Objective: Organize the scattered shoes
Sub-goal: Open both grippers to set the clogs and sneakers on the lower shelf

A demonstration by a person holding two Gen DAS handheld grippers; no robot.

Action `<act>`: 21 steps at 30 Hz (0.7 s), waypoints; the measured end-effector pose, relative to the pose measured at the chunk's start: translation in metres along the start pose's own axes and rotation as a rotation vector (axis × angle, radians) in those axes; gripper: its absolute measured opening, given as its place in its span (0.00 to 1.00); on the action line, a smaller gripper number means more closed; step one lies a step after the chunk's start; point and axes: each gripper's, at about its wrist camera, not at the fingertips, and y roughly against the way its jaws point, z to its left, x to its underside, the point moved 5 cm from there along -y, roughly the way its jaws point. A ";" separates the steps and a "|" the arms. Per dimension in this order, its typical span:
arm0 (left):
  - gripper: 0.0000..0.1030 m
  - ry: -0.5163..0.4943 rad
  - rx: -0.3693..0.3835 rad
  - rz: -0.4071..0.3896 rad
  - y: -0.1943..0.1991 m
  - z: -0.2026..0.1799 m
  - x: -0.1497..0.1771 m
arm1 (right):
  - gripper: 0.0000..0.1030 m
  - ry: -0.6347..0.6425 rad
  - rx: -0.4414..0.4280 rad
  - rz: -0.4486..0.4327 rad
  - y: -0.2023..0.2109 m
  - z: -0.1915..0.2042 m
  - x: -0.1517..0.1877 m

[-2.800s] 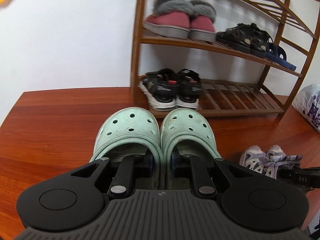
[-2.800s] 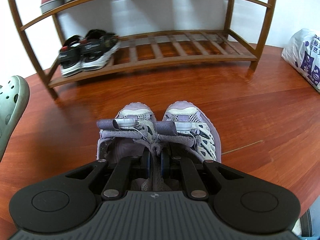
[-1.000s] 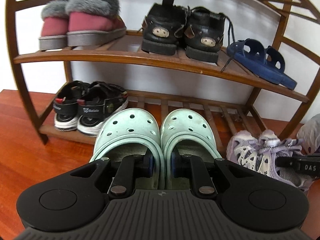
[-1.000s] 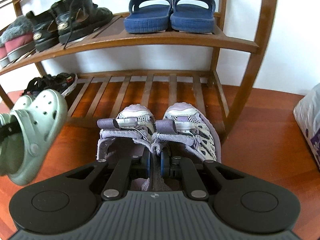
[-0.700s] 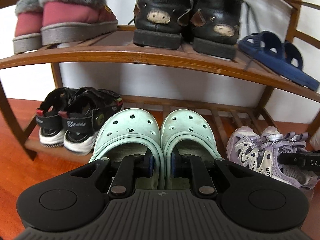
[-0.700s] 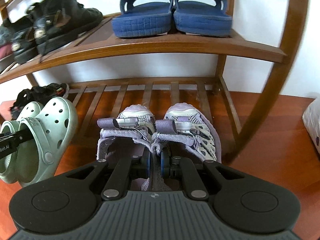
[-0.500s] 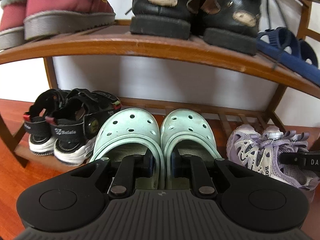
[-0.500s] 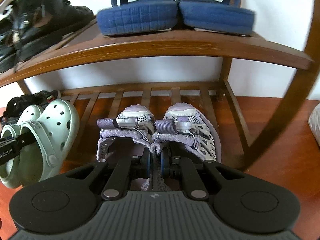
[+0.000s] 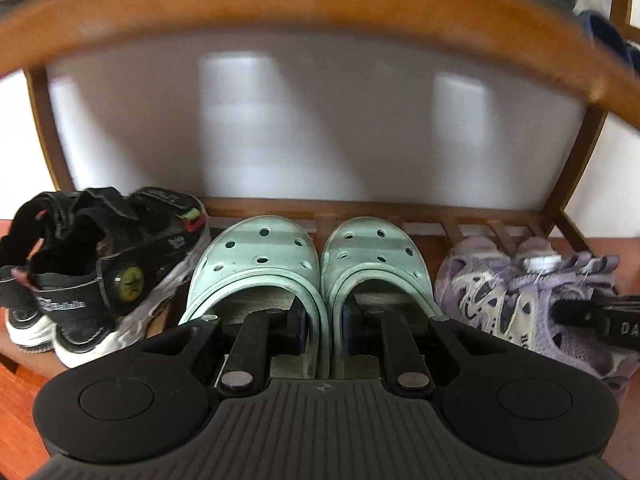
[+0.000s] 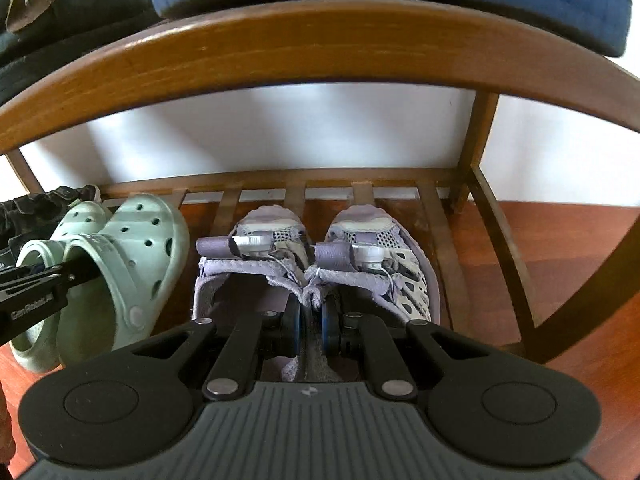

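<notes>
**Both pairs over the bottom shelf, toes to the wall**

The left gripper (image 9: 323, 330) is narrowed onto the touching inner walls of the mint clogs (image 9: 312, 268), pinching the two shoes together as one bundle. The right gripper (image 10: 311, 326) is closed almost fully on the inner collars of the lilac sneakers (image 10: 316, 256) in the same way. Each pair runs straight out from its gripper, heels at the pads and toes pointing away toward the white wall behind the rack, so the long axis of the shoes lies in line with the reach.

Beyond the toes lies the slatted bottom shelf (image 10: 444, 240), and both pairs sit over its slats, under the curved front rail of the shelf above (image 10: 304, 52). Whether the soles already rest on the slats cannot be told from these views. The clogs are just right of the black sandals (image 9: 100, 268) already parked at the shelf's left end; the sneakers are just right of the clogs, with bare slats left over toward the right post.

As a judgement, what remains is a short lowering and a release. Since each pair hangs from its inner walls only, opening before the soles are down could let the shoes splay or tip.
</notes>
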 end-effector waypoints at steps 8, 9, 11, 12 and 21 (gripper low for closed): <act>0.23 -0.009 0.006 0.022 -0.009 0.002 0.005 | 0.27 0.022 0.021 -0.016 -0.001 -0.002 0.001; 0.26 -0.013 0.008 0.023 -0.008 0.002 0.004 | 0.28 0.023 0.022 -0.016 -0.001 -0.003 0.001; 0.43 -0.018 0.016 0.019 -0.006 0.003 0.002 | 0.29 0.034 0.026 -0.012 0.000 -0.003 0.001; 0.54 -0.019 0.019 0.019 -0.005 0.004 0.002 | 0.30 0.040 0.028 -0.010 0.000 -0.003 0.001; 0.58 -0.027 0.025 0.011 0.024 0.004 0.004 | 0.38 0.057 0.025 -0.017 0.030 0.000 0.007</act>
